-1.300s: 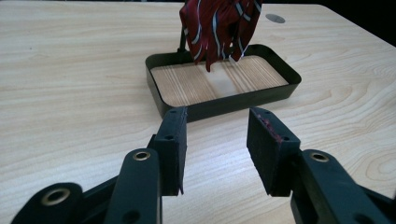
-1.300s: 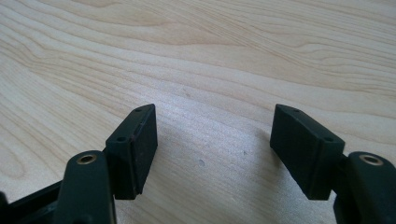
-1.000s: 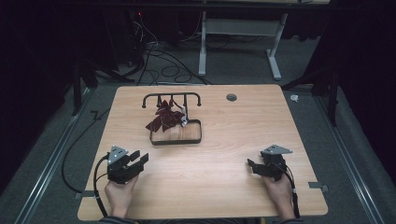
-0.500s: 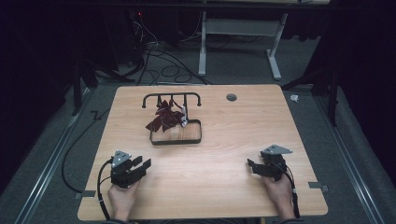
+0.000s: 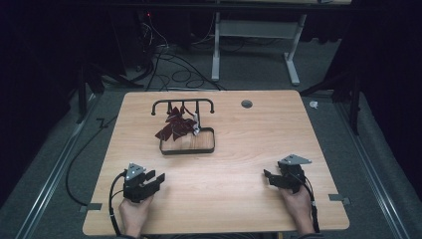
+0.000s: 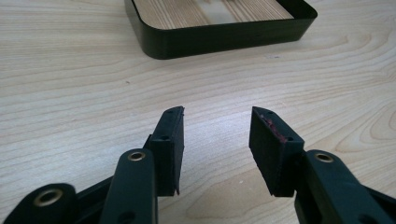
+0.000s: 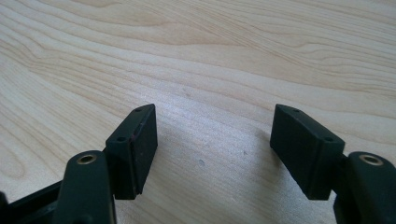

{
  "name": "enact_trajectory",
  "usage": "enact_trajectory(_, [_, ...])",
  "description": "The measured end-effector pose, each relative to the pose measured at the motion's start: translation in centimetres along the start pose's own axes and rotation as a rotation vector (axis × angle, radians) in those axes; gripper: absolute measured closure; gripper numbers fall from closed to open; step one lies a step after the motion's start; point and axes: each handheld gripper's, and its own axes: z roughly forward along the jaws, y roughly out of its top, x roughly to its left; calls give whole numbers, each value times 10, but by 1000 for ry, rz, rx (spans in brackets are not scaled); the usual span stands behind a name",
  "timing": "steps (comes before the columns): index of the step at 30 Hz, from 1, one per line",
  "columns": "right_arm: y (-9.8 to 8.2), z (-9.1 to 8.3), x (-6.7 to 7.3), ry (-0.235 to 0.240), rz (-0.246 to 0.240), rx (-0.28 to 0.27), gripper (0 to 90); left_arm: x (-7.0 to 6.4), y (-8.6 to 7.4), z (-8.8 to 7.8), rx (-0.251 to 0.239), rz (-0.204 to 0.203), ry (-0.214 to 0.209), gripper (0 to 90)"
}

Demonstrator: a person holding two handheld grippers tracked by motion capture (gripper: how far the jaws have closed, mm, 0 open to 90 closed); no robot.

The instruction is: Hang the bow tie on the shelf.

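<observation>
Resting low over the near left part of the wooden table [image 5: 234, 164], the left gripper [image 5: 155, 180] points toward the far side with its jaws parted and nothing between them; the left gripper view shows bare wood grain in the gap, and a reddish smear on the inner edge of one pad. A person's left hand [image 5: 133, 211] holds it from the near edge, with a black cable looping off to the side. Ahead of it, a little way up the table, stands a black tray [image 5: 188, 148] with a wooden floor, and the left gripper view catches that tray's near wall [image 6: 219, 39] at the top of the frame, apart from the jaws. A black wire rack [image 5: 182, 104] rises at the tray's far side, and a dark red bow [image 5: 173, 128] hangs from it, drooping over the tray's far left corner beside a small white piece that is too small to make out.

On the near right, the right gripper [image 5: 267, 178] sits over the table in the right hand [image 5: 297, 206], well apart from the tray. Its jaws stand wide, wider than the left pair, with only plain tabletop between them in the right gripper view.

A small round grey grommet [image 5: 246, 103] is set in the table near its far edge.
</observation>
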Motion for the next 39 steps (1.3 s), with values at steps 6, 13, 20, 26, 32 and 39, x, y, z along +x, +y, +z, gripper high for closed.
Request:
enact_trajectory(6, [0, 0, 0, 0, 0, 0, 334, -5, -1, 6, 16, 22, 0, 550])
enact_trajectory(13, [0, 0, 0, 0, 0, 0, 334, -12, -2, 14, 43, 64, 8, 542])
enact_trajectory(20, [0, 0, 0, 0, -2, -1, 334, -16, -3, 20, 53, 75, 16, 539])
enact_trajectory(26, [0, 0, 0, 0, -2, 0, 334, -19, -3, 25, 58, 89, 22, 536])
enact_trajectory(32, [0, 0, 0, 0, -2, -1, 334, -22, -4, 30, 68, 105, 33, 531])
enact_trajectory(39, [0, 0, 0, 0, 0, 0, 334, -24, -4, 32, 56, 116, 44, 528])
